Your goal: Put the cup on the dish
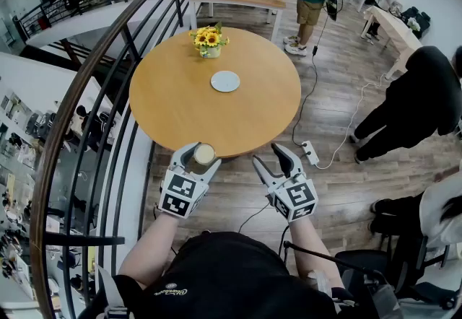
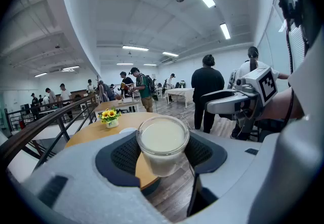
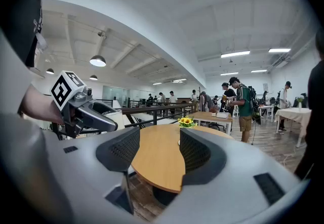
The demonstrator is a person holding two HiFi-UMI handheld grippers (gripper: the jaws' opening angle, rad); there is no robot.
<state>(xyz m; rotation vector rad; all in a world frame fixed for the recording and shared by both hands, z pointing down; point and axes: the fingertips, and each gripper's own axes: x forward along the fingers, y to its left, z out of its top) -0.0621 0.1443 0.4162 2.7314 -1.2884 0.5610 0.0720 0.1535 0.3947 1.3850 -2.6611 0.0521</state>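
A clear cup (image 1: 203,156) (image 2: 163,143) with a pale, milky filling sits between the jaws of my left gripper (image 1: 196,158) (image 2: 163,154), whose dark pads press on both its sides. It hangs just at the near edge of the round wooden table (image 1: 180,105). The white dish (image 1: 225,81) lies flat past the table's middle, in front of a small vase of sunflowers (image 1: 209,40). My right gripper (image 1: 272,159) (image 3: 157,154) is held beside the left one, off the table's near edge, jaws wide apart with nothing between them.
A dark metal railing (image 1: 94,79) curves along the table's left side. A person in black (image 1: 419,101) stands to the right; a white power strip (image 1: 312,153) and cable lie on the wood floor. Further tables and people fill the back.
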